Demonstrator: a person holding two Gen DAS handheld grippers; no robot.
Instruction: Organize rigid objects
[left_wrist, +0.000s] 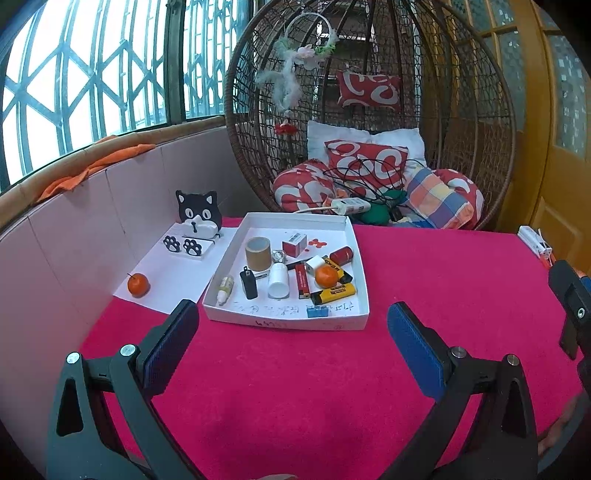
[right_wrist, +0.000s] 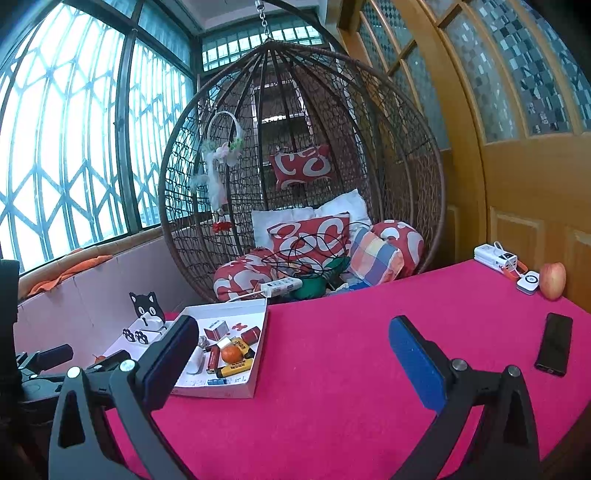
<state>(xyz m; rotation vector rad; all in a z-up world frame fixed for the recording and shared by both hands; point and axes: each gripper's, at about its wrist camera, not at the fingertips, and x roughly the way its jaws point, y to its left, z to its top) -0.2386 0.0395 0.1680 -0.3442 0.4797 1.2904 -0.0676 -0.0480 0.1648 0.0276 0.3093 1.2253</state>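
Both jaws spread wide and empty, the left gripper (left_wrist: 291, 325) and right gripper (right_wrist: 291, 343) hover over the pink tablecloth (left_wrist: 424, 280), facing a white tray (left_wrist: 360, 295) crowded with lighters, bottles and a tangerine (left_wrist: 326, 276), apparently awaiting sorting.

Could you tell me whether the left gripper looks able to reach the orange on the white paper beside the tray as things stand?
Probably yes. The left gripper is open and empty, and the orange sits alone on the white paper, outside the white tray, with only bare pink tablecloth between.
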